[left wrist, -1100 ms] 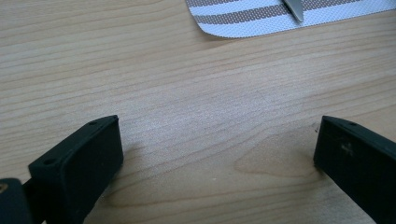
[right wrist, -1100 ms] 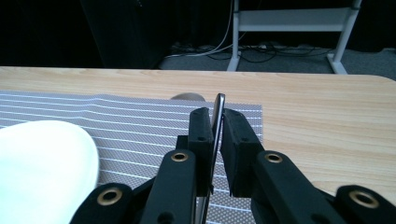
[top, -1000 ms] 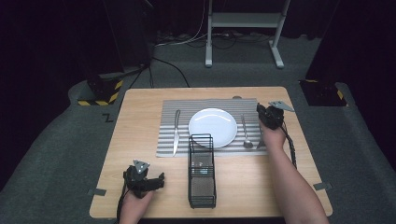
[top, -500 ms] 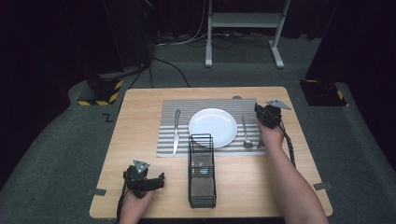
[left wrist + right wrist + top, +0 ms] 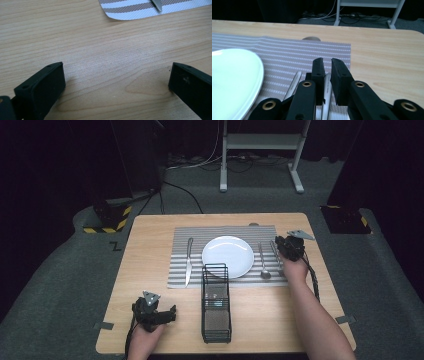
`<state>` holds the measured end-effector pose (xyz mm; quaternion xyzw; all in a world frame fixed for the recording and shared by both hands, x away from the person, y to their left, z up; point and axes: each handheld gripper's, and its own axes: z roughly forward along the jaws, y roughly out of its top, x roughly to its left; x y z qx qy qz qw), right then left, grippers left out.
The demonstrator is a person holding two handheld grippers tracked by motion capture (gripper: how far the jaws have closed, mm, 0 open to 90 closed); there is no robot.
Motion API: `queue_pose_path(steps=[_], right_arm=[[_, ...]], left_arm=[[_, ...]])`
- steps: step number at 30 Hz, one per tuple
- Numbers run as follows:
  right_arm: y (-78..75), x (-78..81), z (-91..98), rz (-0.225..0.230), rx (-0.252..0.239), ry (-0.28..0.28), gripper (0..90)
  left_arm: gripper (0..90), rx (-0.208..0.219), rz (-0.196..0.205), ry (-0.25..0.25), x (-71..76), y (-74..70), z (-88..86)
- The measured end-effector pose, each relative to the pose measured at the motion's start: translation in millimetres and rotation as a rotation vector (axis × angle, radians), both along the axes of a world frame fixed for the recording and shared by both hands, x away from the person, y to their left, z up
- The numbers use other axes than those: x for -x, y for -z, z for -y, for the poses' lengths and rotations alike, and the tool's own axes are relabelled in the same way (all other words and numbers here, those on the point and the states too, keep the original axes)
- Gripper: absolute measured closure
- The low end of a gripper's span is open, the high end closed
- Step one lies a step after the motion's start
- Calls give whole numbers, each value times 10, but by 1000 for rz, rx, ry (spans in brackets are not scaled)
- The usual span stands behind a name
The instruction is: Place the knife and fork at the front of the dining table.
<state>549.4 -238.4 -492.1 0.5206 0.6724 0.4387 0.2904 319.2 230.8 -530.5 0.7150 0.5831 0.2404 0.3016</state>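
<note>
- A placemat point(image 5: 220, 237) lies across the table's point(image 5: 150, 250) upper centre.
- On it, left to right: knife point(image 5: 188, 261), plate point(image 5: 227, 256), spoon point(image 5: 262, 262), a second utensil point(image 5: 274, 251).
- Wire caddy point(image 5: 216, 304) stands below the plate, lower centre.

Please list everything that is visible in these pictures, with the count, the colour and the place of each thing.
table: 1, light wood, centre of the high view
placemat: 1, grey and white stripes, far half of the table
plate: 1, white, middle of the placemat
knife: 1, silver, on the placemat, left of the plate
spoon: 1, silver, on the placemat, right of the plate
utensil: 1, silver, between the right jaws, right of the spoon; its kind cannot be told
wire basket: 1, black, near the front edge of the table
left hand-held gripper: 1, black, near left corner, jaws open over bare wood
right hand-held gripper: 1, black, right edge of the placemat, jaws closed on the utensil
</note>
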Motion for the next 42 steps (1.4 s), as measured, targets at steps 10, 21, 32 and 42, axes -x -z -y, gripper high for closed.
queue_pose_path(steps=[10, 21, 32, 42], right_arm=[[22, 460, 70, 28, 56, -30, 676], [62, 1050, 303, 16, 48, -24, 391], [205, 1723, 585, -145, 88, -41, 223], [322, 1952, 564, -247, 168, -74, 133]], left_arm=[[8, -3, 0, -2, 1, 1, 4], [9, -6, 1, -4, 2, 1, 6], [15, -6, 2, -9, 28, 0, 10], [17, -8, 3, -17, 40, 0, 11]])
